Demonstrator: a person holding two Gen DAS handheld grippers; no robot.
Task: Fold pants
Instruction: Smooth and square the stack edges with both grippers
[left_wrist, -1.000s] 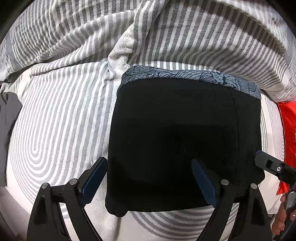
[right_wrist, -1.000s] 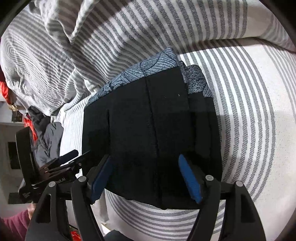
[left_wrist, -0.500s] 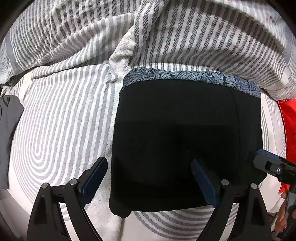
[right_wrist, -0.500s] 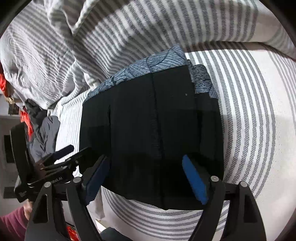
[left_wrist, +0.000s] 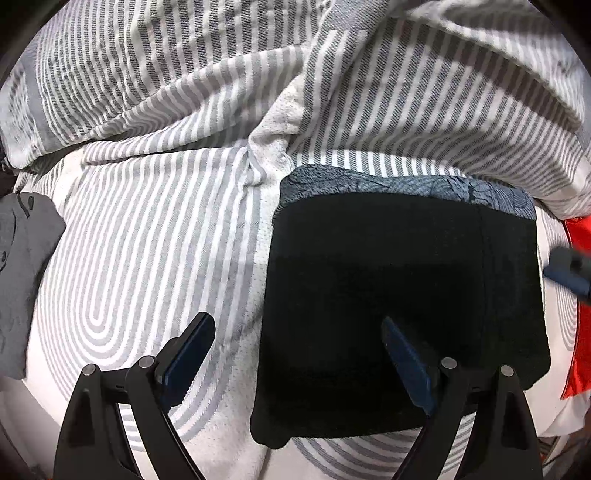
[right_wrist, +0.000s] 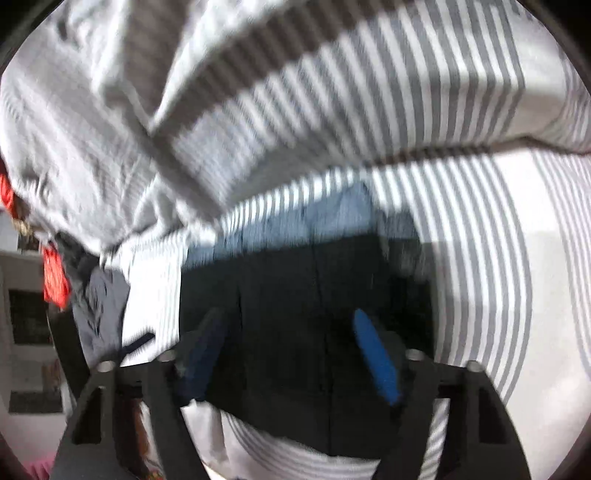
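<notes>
Though folded, pants (left_wrist: 402, 314) under left tool (left_wrist: 295, 354)

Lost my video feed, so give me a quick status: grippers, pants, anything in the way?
Left gripper open, empty. Right gripper open above the pants, jaws just closing in. Black pants folded flat on striped bedding. Grey garment lies clear.

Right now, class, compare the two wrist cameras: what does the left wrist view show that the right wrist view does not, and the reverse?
Left wrist only: the sharp wave print on the blue patterned fabric under the black pants, and the right gripper's blurred tip at the picture's right edge.

Right wrist only: dim room furniture at far left, and the right gripper open above the pants, its jaws having just been closing.

Both: the folded pants, the striped bedding, a grey garment, red fabric.
</notes>
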